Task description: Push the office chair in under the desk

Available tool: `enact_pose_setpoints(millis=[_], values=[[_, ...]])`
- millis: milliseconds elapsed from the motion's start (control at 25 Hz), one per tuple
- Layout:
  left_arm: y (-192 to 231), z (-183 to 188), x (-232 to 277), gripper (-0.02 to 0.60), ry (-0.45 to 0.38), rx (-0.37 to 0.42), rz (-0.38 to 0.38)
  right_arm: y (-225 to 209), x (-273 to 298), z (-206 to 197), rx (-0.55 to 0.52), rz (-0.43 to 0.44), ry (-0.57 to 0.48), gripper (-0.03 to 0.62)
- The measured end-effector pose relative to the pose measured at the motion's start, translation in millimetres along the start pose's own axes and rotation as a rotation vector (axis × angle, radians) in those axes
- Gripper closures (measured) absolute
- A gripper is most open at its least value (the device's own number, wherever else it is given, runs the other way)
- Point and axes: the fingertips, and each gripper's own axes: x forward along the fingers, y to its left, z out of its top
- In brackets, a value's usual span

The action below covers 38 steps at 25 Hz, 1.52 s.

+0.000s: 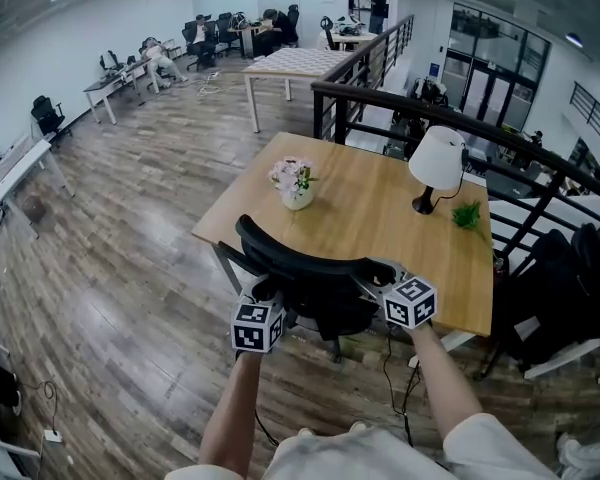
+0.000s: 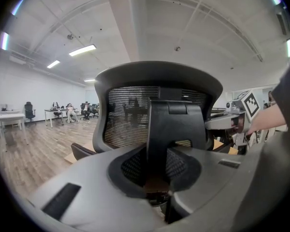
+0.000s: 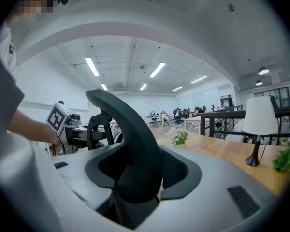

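The black office chair point(image 1: 310, 268) stands at the near edge of the wooden desk point(image 1: 380, 223), its seat partly under the top. My left gripper point(image 1: 258, 325) is at the left of the backrest and my right gripper point(image 1: 410, 301) at the right. In the left gripper view the chair's mesh back point(image 2: 130, 115) fills the middle. Its black centre support point(image 2: 176, 139) runs down between my left gripper's point(image 2: 159, 180) jaws, which are shut on it. In the right gripper view the backrest's curved edge point(image 3: 123, 120) sits between my right gripper's point(image 3: 140, 180) jaws, which stand open with room beside it.
On the desk are a pot of flowers point(image 1: 296, 183), a white-shaded lamp point(image 1: 437, 160) and a small green plant point(image 1: 467, 215). A dark railing point(image 1: 380, 98) runs behind the desk. A black bag point(image 1: 570, 278) sits right of it. A cable point(image 1: 388, 353) trails on the wood floor.
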Motion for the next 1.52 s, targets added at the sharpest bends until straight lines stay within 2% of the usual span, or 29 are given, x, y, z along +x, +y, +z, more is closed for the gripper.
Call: enact_pose_setpoints(millis=[320,520,600,680,720,840,1000,1080,1120,1320,1520], values=[[6,-4,4,0.511,0.022,-0.011,0.007,0,5,-2,0.023,-0.026,0.01,0.367],[2,-7,2,0.522,0.079,0.002,-0.008,2,0,-2,0.039,-0.047,0.033,0.359],[2,-12,-2,0.495,0.097,0.008,0.008,1,-5,-5,0.043,-0.087,0.054,0.342],[4,-18,-9,0.425,0.104,0.001,0.013,1,-15,-10,0.028,-0.128,0.074,0.344],[5,-19,-14,0.393,0.098,-0.012,0.009,2,-21,-13,0.03,-0.138,0.078,0.344],[6,-19,-29,0.39,0.064,-0.043,-0.001,3,-44,-23,0.065,-0.173,0.08,0.344],[0,-24,-50,0.394,0.078,0.009,0.002,6,-79,-31,0.125,-0.258,0.064,0.352],[-6,-23,-62,0.394,0.075,0.026,-0.003,12,-97,-29,0.138,-0.294,0.049,0.382],[-9,-21,-68,0.394,0.066,0.027,-0.011,16,-106,-27,0.137,-0.306,0.043,0.404],[-28,-3,-102,0.397,0.009,0.041,-0.069,44,-150,-9,0.129,-0.342,0.008,0.409],[-48,24,-136,0.414,-0.066,0.033,-0.099,87,-180,15,0.085,-0.347,-0.012,0.441]])
